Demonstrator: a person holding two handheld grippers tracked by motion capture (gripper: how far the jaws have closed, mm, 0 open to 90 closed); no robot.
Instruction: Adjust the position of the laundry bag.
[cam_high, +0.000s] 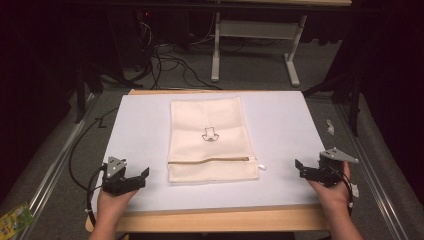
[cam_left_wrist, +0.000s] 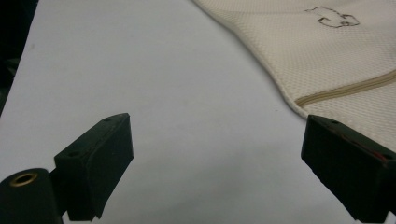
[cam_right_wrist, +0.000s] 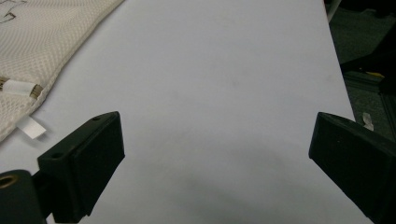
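- The cream mesh zip pouch (cam_high: 211, 140) lies flat mid-table on the white table sheet (cam_high: 280, 125), zipper toward the person, ready for handling.
- Left gripper (cam_high: 141, 176) waits left of the pouch, jaws apart, empty.
- Right gripper (cam_high: 301, 168) waits right of it, likewise spread, nearest the zipper's white pull tab (cam_right_wrist: 31, 127).

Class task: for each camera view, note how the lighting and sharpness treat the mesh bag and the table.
High view: white table brightly lit, dark surroundings, mesh bag fairly sharp. Left gripper view: bag weave crisp, near black jaws soft. Right gripper view: a soft shadow darkens the table between the jaws.
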